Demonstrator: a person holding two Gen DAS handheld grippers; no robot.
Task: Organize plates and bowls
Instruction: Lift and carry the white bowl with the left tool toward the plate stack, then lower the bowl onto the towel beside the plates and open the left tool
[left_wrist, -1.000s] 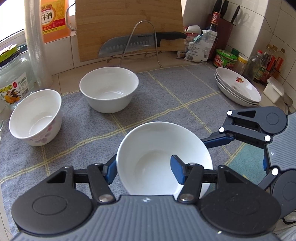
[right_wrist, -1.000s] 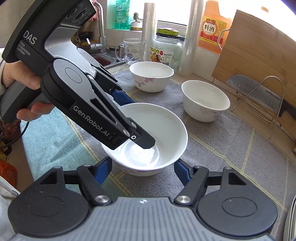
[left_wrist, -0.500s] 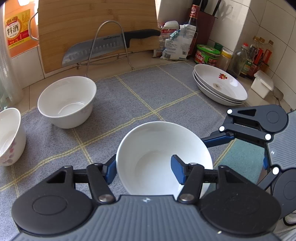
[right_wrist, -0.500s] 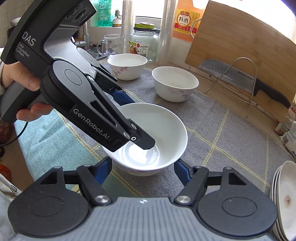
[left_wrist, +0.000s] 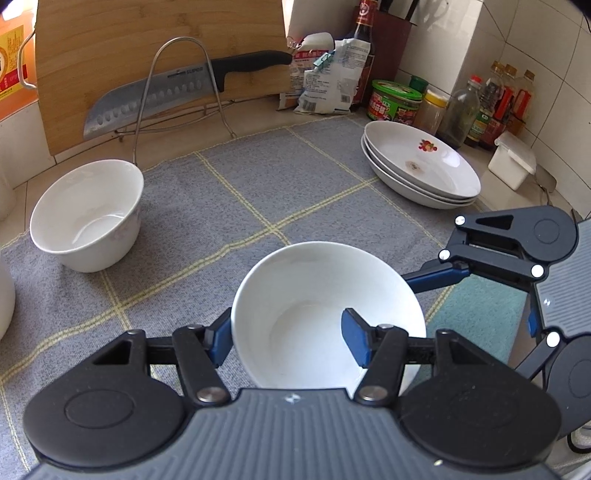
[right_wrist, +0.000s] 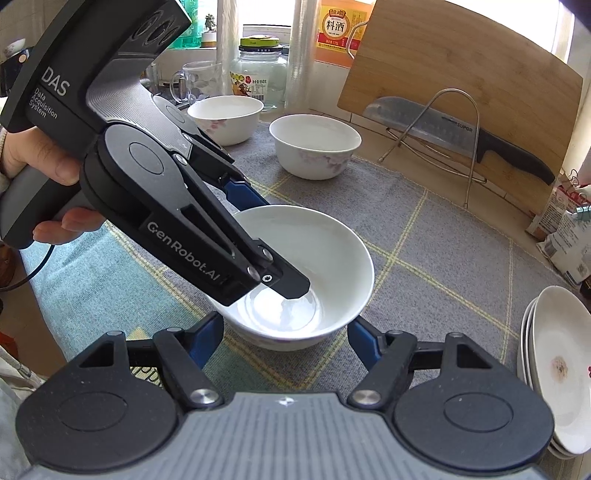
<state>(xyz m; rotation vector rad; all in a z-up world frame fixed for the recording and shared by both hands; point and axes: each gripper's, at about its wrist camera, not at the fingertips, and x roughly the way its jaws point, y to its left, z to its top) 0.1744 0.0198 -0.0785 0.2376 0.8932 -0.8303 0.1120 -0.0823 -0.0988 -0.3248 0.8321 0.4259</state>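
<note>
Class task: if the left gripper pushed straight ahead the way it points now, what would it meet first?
Probably the grey checked cloth; the held bowl travels with the left gripper, though depth is uncertain.

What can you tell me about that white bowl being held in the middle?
The bowl is white, glossy like glazed ceramic, with a faint floral print low on its outside, and it is empty. It sits upright over the grey checked cloth; whether it touches the cloth is unclear. The left gripper pinches its wall, one finger inside and one outside. The right gripper clasps its outside from both sides.
</note>
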